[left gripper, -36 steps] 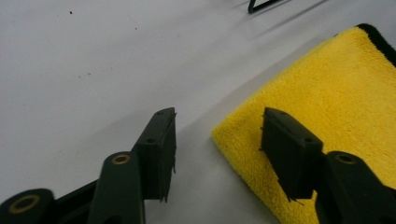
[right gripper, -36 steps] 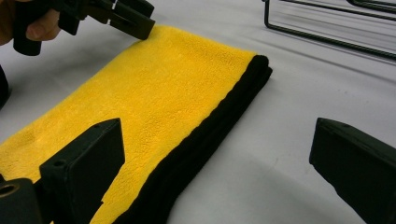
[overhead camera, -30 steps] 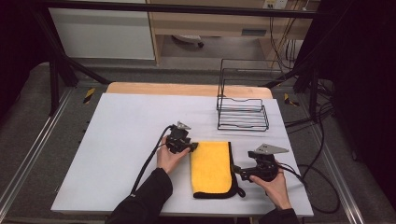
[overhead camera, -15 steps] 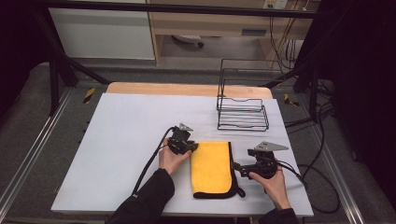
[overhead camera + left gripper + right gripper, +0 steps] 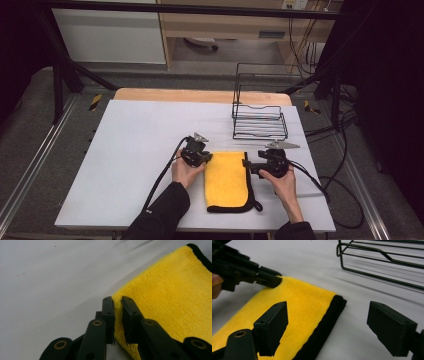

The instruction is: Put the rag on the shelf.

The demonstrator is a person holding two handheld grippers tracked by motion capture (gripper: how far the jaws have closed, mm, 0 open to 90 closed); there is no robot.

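Toward the near edge of the white desk, slightly right of its middle, lies a folded yellow cloth, a long rectangle of fluffy pile with a black trimmed border along its right and near sides. Behind it, near the far right corner of the desk, stands a black wire rack of thin rods, its open frame rising at the back.

At the cloth's far left corner, the left gripper has its fingers clenched on the cloth, pinching the thick yellow edge between the flat black pads; these fingers have just been closing.

By the cloth's far right corner sits the right gripper. Its fingers stand wide, released and gripping nothing, though they have just been narrowing: one blocky pad hovers over the yellow pile, the other over bare desk, and the black border runs between them.
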